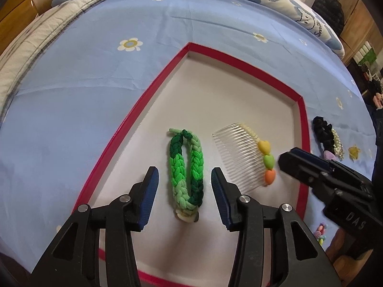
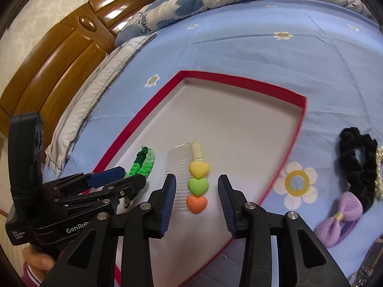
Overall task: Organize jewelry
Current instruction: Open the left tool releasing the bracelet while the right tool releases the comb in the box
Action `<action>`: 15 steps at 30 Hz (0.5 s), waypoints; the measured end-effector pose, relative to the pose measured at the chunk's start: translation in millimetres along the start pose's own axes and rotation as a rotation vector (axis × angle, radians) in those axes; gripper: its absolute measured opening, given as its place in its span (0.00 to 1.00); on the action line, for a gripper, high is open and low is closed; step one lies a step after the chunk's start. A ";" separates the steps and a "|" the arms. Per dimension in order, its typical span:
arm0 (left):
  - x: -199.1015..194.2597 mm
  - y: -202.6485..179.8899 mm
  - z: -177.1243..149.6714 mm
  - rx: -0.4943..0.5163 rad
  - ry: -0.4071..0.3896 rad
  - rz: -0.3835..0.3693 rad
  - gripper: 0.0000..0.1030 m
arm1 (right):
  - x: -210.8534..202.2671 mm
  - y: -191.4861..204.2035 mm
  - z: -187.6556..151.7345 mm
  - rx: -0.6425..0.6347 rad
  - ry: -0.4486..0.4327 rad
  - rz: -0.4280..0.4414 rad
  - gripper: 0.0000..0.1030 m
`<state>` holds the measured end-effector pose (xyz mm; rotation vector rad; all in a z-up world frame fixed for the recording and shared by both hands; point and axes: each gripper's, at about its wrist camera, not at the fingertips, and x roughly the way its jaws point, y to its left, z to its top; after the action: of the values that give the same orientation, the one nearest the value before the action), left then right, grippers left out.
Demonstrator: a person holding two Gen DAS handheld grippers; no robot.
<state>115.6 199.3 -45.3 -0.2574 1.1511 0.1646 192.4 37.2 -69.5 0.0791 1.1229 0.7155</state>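
Two pieces already lie inside the shallow white tray with the red rim (image 1: 153,88), which sits on the blue flowered bed sheet (image 1: 95,76). One is the braided green fabric bracelet (image 1: 185,167), lying on the tray floor between the fingers of the left gripper (image 1: 184,192). Its jaws stand apart and the pads do not press the braid, so it is released. The other is the clear plastic hair comb with yellow, green and orange hearts (image 2: 197,184), lying between the fingers of the right gripper (image 2: 196,197), which is also released, with nothing clamped.

Several things wait on the sheet outside the tray, to the right of the right gripper: a black velvet scrunchie (image 2: 356,165), a string of white pearls (image 2: 379,174) touching it, and a lilac fuzzy bow (image 2: 340,217). More small pieces are near, but they are too blurred to name. I judge the work is somewhere in the middle.
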 end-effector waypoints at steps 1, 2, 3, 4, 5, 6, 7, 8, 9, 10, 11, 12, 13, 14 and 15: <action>-2.0 -0.7 0.5 -0.001 -0.005 -0.003 0.44 | -4.6 -2.0 -0.8 0.007 -0.009 0.002 0.38; -6.8 -2.0 -1.1 -0.003 -0.012 -0.006 0.46 | -10.5 -3.8 -1.9 0.013 -0.019 0.005 0.38; -10.8 -4.0 -2.3 -0.004 -0.019 -0.007 0.46 | -17.4 -5.5 -3.3 0.019 -0.031 0.006 0.38; -14.6 -5.2 -4.6 -0.006 -0.024 -0.010 0.46 | -23.5 -7.4 -4.9 0.024 -0.040 0.006 0.38; -18.5 -7.3 -6.6 -0.007 -0.029 -0.018 0.46 | -32.0 -10.4 -7.8 0.032 -0.053 0.005 0.38; -21.4 -9.2 -8.3 -0.009 -0.033 -0.024 0.46 | -38.0 -13.3 -9.5 0.038 -0.061 0.005 0.38; -25.0 -12.4 -10.2 -0.009 -0.037 -0.032 0.46 | -45.7 -16.8 -12.8 0.047 -0.071 0.003 0.38; -26.8 -14.5 -9.9 -0.009 -0.039 -0.036 0.46 | -51.9 -19.4 -15.6 0.053 -0.078 0.000 0.38; -30.3 -19.0 -12.2 -0.005 -0.042 -0.043 0.46 | -60.1 -23.4 -19.6 0.061 -0.090 -0.005 0.38; -32.5 -23.8 -12.4 -0.001 -0.043 -0.048 0.46 | -67.2 -27.1 -22.5 0.069 -0.098 -0.010 0.38; -34.3 -27.3 -13.8 0.002 -0.045 -0.054 0.46 | -74.2 -31.6 -25.8 0.079 -0.106 -0.013 0.38; -37.1 -33.0 -15.6 0.010 -0.048 -0.062 0.46 | -79.6 -34.7 -28.1 0.086 -0.113 -0.016 0.38; -38.3 -35.9 -15.7 0.015 -0.048 -0.065 0.46 | -85.7 -39.0 -30.7 0.091 -0.119 -0.019 0.38; -40.2 -40.4 -17.3 0.021 -0.050 -0.071 0.46 | -93.1 -44.4 -34.7 0.101 -0.127 -0.028 0.38; -42.5 -46.3 -18.8 0.030 -0.051 -0.081 0.46 | -98.1 -48.0 -37.5 0.107 -0.133 -0.033 0.38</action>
<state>94.1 149.7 -8.2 -0.2712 1.0900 0.0825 160.7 -65.8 -28.1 0.1956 1.0327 0.6113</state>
